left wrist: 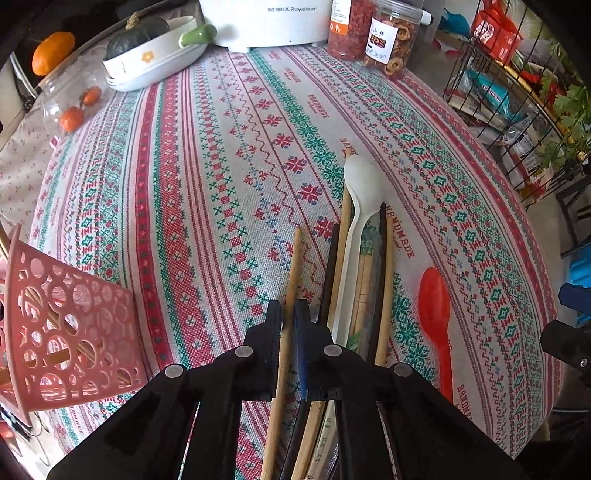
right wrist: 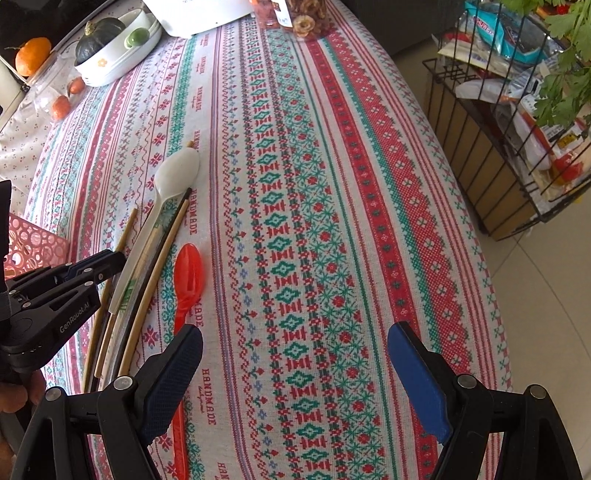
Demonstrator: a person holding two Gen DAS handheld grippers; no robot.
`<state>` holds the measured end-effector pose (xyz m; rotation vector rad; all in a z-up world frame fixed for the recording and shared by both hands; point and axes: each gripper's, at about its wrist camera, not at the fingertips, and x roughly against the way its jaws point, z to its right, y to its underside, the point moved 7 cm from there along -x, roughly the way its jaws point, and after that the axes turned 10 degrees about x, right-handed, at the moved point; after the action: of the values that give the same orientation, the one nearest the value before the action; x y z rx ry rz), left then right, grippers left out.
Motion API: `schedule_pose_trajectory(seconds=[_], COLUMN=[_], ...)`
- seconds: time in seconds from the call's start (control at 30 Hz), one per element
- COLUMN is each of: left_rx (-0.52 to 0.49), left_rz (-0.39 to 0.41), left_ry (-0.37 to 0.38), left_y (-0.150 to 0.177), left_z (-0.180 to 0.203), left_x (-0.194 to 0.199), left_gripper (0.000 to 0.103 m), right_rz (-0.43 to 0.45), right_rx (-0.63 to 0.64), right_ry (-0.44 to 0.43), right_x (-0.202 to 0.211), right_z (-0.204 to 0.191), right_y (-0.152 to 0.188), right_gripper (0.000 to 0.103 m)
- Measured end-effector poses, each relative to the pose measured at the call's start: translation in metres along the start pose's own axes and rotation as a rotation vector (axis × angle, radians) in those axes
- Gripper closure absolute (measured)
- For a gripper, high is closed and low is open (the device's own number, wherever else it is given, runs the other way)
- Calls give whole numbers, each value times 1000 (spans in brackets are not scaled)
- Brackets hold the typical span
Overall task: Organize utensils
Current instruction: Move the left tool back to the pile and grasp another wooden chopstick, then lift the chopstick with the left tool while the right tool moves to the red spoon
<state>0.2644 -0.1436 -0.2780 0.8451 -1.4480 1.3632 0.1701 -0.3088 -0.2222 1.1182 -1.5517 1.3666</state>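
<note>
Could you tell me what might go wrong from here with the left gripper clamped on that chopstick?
The left gripper grips one wooden chopstick near mid-length, so it may pivot or slip when lifted. Its right finger sits against the neighbouring black chopstick and white spoon, which could be dragged along.

Place: we see a home dining corner.
Surface (left wrist: 229, 155): cross-stitch tablecloth.
12 o'clock: we find a white Royalstar cooker (left wrist: 266, 22) and jars of dried food (left wrist: 391, 40).
10 o'clock: squash in a bowl (left wrist: 155, 62).
2 o'clock: wire snack rack (left wrist: 517, 103).
</note>
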Motion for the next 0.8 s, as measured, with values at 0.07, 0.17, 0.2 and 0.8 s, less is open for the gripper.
schedule_pose_trajectory(seconds=[0.07, 0.17, 0.2, 0.8], left_rx=[8, -2, -2, 3], left_rz=[6, 58, 77, 295], left_ry=[8, 20, 29, 123], left_y=[0, -2, -2, 36], left_z=[-1, -1, 0, -41], left_x=[5, 28, 38, 161], left_gripper=[96, 97, 97, 97], right_rz=[-5, -9, -10, -50], right_rx=[-1, -2, 0, 85], right_ry=[5, 10, 12, 24], right_x=[-3, -6, -8, -49], right_z=[-1, -5, -6, -59], right_y=[-1, -4, -5, -24], right_gripper=[17, 17, 17, 25])
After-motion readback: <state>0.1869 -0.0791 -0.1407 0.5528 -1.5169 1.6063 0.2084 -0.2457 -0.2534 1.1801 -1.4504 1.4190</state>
